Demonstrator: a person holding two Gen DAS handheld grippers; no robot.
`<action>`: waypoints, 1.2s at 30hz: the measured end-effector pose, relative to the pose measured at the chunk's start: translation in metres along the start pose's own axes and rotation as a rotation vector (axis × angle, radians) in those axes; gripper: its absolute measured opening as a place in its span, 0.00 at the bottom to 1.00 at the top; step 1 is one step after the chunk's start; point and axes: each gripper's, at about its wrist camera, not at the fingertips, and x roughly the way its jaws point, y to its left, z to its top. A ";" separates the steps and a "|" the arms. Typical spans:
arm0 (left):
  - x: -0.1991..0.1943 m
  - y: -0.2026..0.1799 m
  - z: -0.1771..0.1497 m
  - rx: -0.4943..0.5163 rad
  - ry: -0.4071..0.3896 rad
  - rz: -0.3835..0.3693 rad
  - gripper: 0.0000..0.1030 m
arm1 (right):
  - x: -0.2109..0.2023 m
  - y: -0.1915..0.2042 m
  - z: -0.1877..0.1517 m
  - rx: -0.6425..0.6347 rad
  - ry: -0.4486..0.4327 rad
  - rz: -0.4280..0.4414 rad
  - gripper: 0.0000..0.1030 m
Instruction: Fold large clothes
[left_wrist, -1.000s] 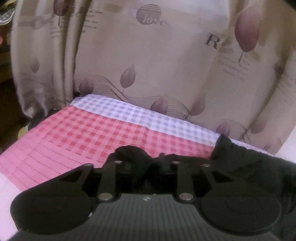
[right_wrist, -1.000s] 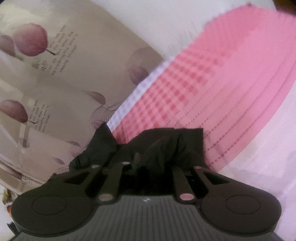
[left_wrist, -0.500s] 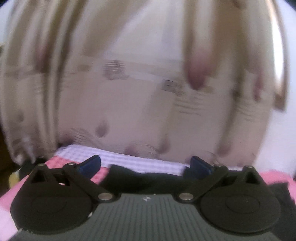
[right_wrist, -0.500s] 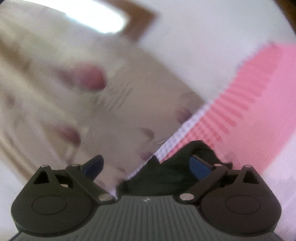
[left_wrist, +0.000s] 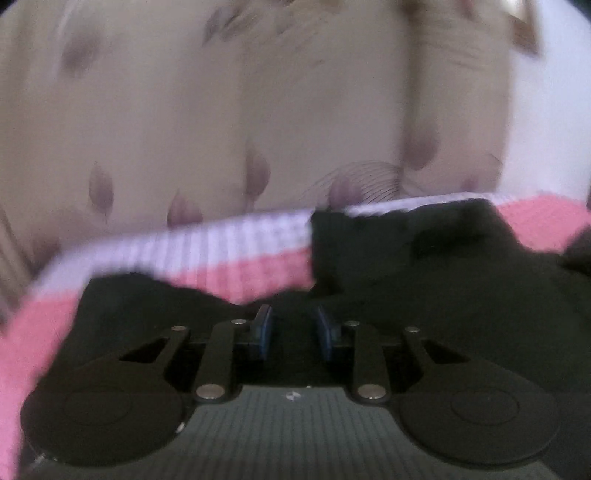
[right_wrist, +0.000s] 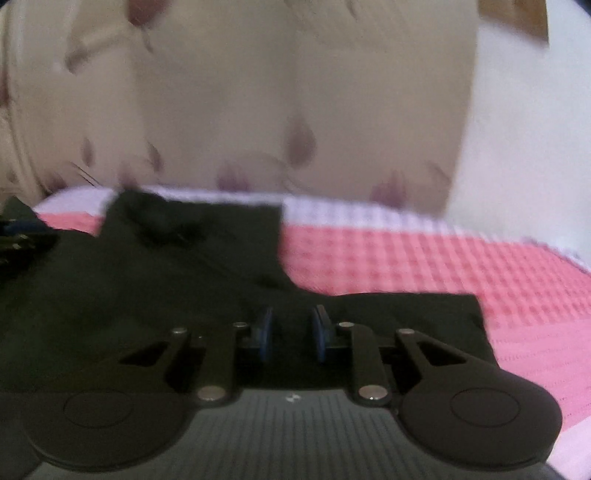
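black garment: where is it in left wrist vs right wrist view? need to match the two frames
Left wrist: the black garment fills the centre-right and lower left, lying on the bed just ahead of the left hand-held gripper.
Right wrist: the black garment fills the left and centre, ahead of the right hand-held gripper.
Shared landmark: the pink checked sheet with the beige leaf-print curtain behind it.

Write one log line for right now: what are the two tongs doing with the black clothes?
left tongs: open, empty, over black garment | right tongs: open, empty, over it | garment: on pink checked sheet
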 end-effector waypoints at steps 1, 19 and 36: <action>0.005 0.010 -0.004 -0.050 -0.005 -0.021 0.28 | 0.005 -0.008 -0.004 0.025 0.013 -0.001 0.19; 0.019 0.068 -0.034 -0.445 0.003 -0.135 0.11 | 0.035 -0.055 -0.032 0.244 0.003 0.099 0.17; 0.006 0.099 -0.034 -0.491 0.029 0.103 0.11 | 0.027 -0.071 -0.038 0.328 -0.011 0.135 0.17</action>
